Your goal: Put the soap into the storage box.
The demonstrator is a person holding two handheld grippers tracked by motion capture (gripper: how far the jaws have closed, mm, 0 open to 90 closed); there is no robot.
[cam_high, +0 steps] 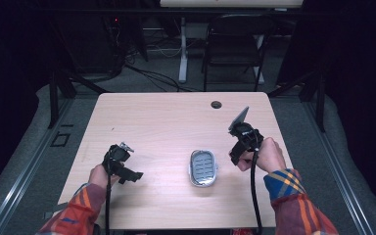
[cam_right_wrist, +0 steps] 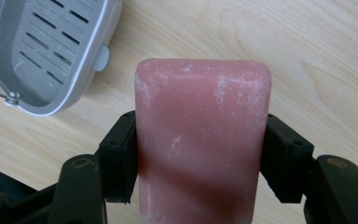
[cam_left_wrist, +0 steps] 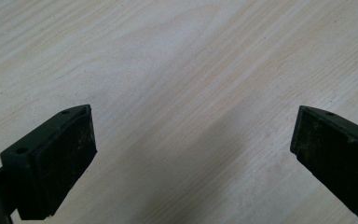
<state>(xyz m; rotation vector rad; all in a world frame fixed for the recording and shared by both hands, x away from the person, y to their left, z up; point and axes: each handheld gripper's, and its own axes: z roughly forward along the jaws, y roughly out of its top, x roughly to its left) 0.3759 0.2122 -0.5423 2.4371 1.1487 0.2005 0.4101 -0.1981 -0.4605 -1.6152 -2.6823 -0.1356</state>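
My right claw (cam_right_wrist: pixel 200 154) pinches a pink soap bar (cam_right_wrist: pixel 201 140); my left claw (cam_left_wrist: pixel 191 149) hangs spread and empty.
Over the worktop (cam_high: pixel 166 122) near its right edge, beside the grey soap dish (cam_high: pixel 203 168), the slick bar could slip out.

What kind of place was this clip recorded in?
Probably a lab or studio set up for recording, not a home: a bare wooden table ringed by dark curtains, loose cables on the carpet behind it, and a folding chair beside a desk leg.
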